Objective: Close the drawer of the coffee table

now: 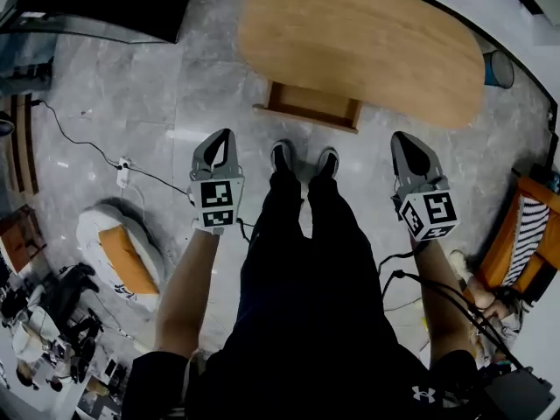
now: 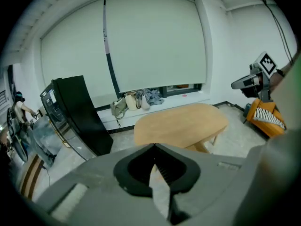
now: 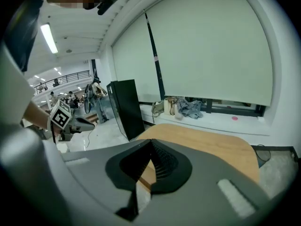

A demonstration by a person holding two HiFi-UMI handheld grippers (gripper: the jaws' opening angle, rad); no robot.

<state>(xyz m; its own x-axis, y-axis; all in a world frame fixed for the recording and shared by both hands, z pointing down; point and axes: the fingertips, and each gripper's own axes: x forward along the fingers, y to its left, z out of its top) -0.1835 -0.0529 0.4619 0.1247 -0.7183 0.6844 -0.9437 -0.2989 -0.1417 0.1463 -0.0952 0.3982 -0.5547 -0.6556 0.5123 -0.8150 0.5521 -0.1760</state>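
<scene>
An oval wooden coffee table stands on the grey floor ahead of me. Its wooden drawer sticks out of the near side, toward my shoes. My left gripper hangs above the floor left of the drawer, jaws shut and empty. My right gripper hangs right of the drawer, also shut and empty. Neither touches the table. In the left gripper view the table lies beyond the closed jaws. In the right gripper view the tabletop fills the middle distance.
A tall black cabinet stands at the far left. A white and orange cushion seat and a power strip with cable lie on the floor to my left. An orange chair sits at the right. Bags and clothes rest on the window ledge.
</scene>
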